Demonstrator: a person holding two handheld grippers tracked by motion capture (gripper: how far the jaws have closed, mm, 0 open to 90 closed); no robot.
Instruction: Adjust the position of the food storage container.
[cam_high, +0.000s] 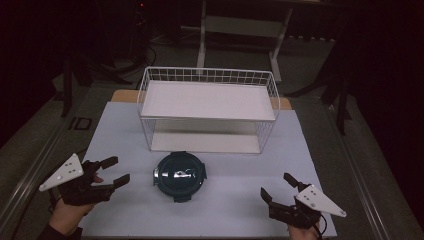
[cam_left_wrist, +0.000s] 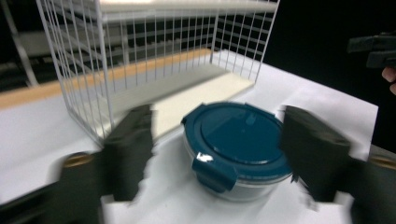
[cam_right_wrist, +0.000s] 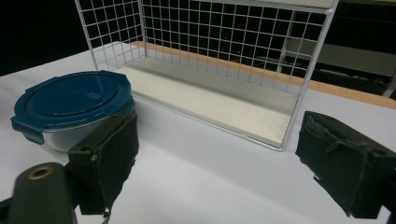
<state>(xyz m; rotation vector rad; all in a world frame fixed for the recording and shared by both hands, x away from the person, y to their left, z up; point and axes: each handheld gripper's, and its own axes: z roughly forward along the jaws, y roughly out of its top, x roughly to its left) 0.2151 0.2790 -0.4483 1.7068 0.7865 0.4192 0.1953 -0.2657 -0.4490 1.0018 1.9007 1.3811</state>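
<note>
Black padded jaws of the left gripper (cam_high: 116, 171) are standing apart with nothing between the pads; in the left gripper view they are blurred and are framing the container (cam_left_wrist: 236, 148) from a short way off without touching it. Jaws of the right gripper (cam_high: 278, 186) are likewise standing open and empty, pointing toward the far side of the table. Between the two grippers, the round glass container is sitting upright on the white table cover (cam_high: 225, 200), its dark blue clip lid (cam_right_wrist: 72, 98) in place, nearer to the left gripper than to the right. Just beyond the container, the white wire rack (cam_high: 207, 107) is standing with its open side facing the person, its lower shelf (cam_right_wrist: 210, 100) and upper shelf (cam_high: 207, 99) both bare. A hand (cam_high: 67, 215) is gripping the left gripper's body from below.
</note>
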